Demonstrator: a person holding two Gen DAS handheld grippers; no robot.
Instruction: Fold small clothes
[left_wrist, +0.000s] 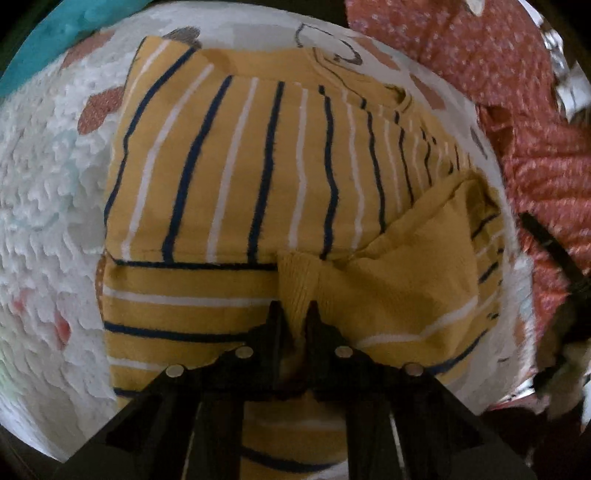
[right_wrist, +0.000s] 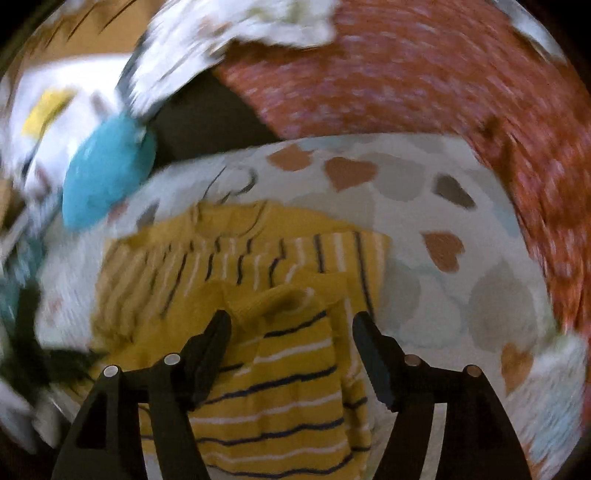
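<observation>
A small mustard-yellow shirt with navy and white stripes (left_wrist: 236, 173) lies partly folded on a white blanket with a heart print (left_wrist: 44, 206). My left gripper (left_wrist: 293, 314) is shut on the ribbed cuff of the plain yellow sleeve (left_wrist: 299, 284), which lies across the shirt's lower half. In the right wrist view the same shirt (right_wrist: 280, 398) lies under my right gripper (right_wrist: 291, 325), which is open and empty, its fingers either side of the sleeve end (right_wrist: 284, 299). That view is blurred by motion.
A rust-red dotted fabric (left_wrist: 517, 96) is heaped at the right, and also shows in the right wrist view (right_wrist: 443, 85). A teal cloth (right_wrist: 107, 173) and a rumpled white patterned cloth (right_wrist: 229, 33) lie beyond the shirt. A dark gap (right_wrist: 207, 122) shows behind the blanket.
</observation>
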